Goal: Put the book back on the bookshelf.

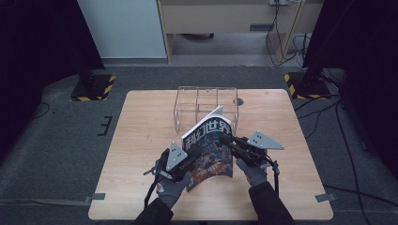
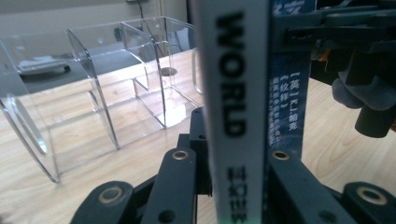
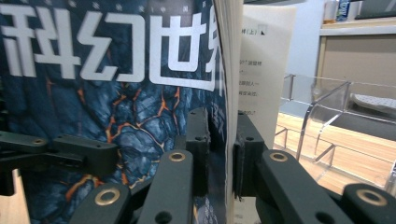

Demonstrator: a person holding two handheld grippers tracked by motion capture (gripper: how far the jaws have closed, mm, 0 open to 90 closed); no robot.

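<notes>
Both hands are on the magazine point(image 1: 209, 147) here, holding it up off the wooden table point(image 1: 141, 140), just in front of the clear acrylic organizer point(image 1: 205, 107). The left gripper point(image 1: 190, 161) has its jaws clamped on the spine edge, and the right gripper point(image 1: 230, 140) is pinching the page edge on the opposite side. The cover bows between them, so this looks like the carry toward one of the organizer's slots. To do it well, I'd say keep both grips firm, square the magazine upright, line its lower edge up with a single compartment between the dividers, and lower evenly so the pages don't fan or snag on the acrylic rim.
</notes>
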